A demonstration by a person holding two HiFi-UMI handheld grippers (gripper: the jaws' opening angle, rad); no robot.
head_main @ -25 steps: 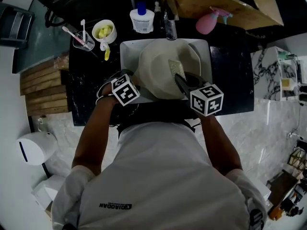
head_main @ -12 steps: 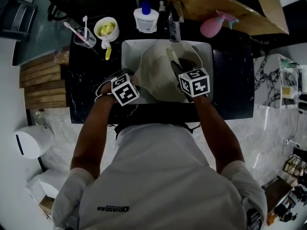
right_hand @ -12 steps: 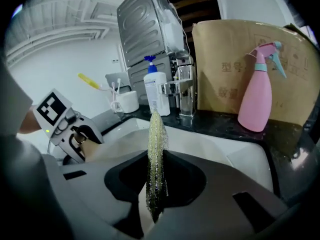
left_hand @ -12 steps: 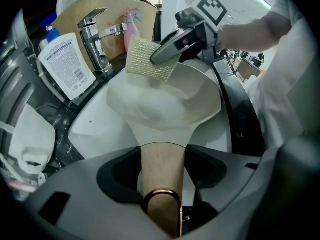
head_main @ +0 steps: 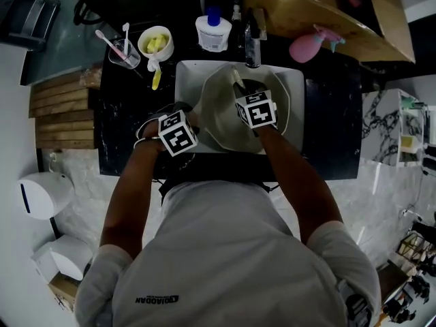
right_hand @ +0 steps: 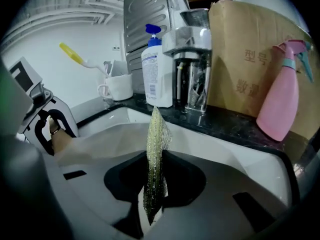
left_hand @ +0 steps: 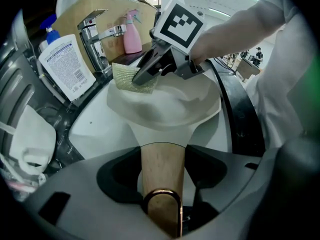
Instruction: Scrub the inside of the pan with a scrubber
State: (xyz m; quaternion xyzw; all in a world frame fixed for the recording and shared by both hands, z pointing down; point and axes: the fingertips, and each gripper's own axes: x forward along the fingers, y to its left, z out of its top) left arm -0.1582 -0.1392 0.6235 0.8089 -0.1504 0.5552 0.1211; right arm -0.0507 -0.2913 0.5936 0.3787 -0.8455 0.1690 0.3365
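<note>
- Pan (left_hand: 165,101): cream, tilted in the sink (head_main: 185,80), just ahead of the left gripper (left_hand: 162,184), whose jaws clamp its wooden handle (left_hand: 161,159).
- Scrubber (right_hand: 156,149): pinched edge-on in the right gripper (right_hand: 155,174), at the pan's far rim.
- Procedure: hold the handle firm; lay the scrubber flat against the inner wall and sweep in overlapping strokes.
- Surroundings: faucet (right_hand: 192,69), soap bottle (right_hand: 156,69) and pink spray bottle (right_hand: 282,94) stand beyond the right gripper on a black counter (right_hand: 235,126).
</note>
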